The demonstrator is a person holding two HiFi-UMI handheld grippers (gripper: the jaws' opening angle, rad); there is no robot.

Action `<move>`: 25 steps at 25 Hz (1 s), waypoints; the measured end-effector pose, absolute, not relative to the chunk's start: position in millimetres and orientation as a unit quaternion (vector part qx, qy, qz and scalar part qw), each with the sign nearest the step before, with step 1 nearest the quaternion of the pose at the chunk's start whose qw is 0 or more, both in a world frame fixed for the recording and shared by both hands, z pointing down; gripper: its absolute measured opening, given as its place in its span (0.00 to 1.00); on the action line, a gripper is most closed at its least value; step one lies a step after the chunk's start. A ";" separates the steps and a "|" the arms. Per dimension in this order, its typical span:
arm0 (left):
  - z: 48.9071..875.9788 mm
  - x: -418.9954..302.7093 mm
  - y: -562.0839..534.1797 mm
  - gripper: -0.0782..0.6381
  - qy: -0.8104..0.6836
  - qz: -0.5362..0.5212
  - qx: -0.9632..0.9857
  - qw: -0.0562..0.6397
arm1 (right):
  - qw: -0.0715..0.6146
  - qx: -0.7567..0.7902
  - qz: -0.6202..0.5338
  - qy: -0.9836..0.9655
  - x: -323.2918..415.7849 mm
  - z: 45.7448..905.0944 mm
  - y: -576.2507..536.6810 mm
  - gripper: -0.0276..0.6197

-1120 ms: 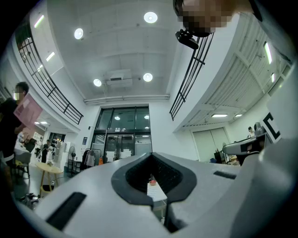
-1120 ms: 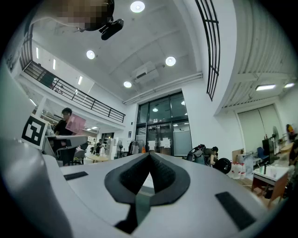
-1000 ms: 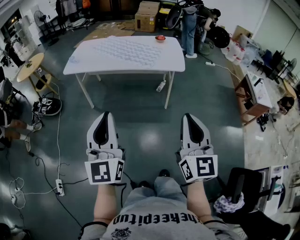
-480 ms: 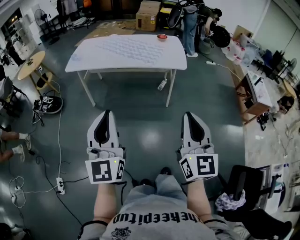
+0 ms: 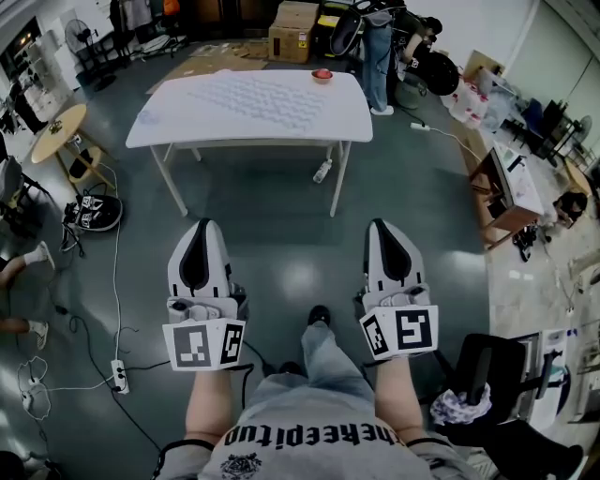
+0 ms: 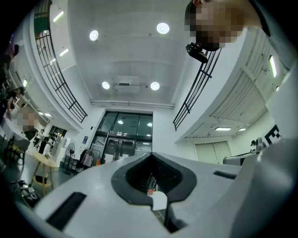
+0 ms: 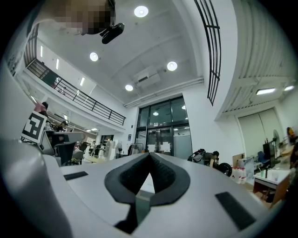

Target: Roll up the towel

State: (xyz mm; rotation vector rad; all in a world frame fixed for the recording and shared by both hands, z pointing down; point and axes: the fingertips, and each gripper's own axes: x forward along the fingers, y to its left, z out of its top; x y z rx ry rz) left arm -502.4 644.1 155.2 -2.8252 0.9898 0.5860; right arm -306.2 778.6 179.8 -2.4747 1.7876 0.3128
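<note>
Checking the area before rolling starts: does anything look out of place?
A bottle lies on the floor under the table, by its near right leg, where it could be kicked. The towel lies flat on the table.

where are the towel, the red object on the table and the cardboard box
towel [image 5: 258, 99], head view, its middle
red object [image 5: 322, 75], head view, its middle
cardboard box [image 5: 297, 16], head view, its top
</note>
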 end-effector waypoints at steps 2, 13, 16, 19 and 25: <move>156.9 -491.2 631.5 0.12 0.329 0.185 -0.924 0.062 | 0.028 -0.808 0.101 0.580 -295.0 182.5 765.3 0.05; 138.8 -387.8 552.6 0.12 0.345 0.166 -0.917 0.112 | 0.039 -0.788 0.120 0.602 -198.5 159.0 666.9 0.05; 131.1 -357.9 531.9 0.12 0.349 0.164 -0.915 0.123 | 0.041 -0.785 0.123 0.606 -167.6 151.4 642.4 0.05; 126.6 -331.1 514.5 0.12 0.350 0.165 -0.913 0.131 | 0.044 -0.782 0.124 0.609 -139.4 147.7 621.3 0.05; 127.9 -287.5 483.6 0.12 0.354 0.172 -0.913 0.112 | 0.050 -0.777 0.121 0.616 -90.3 149.7 585.7 0.05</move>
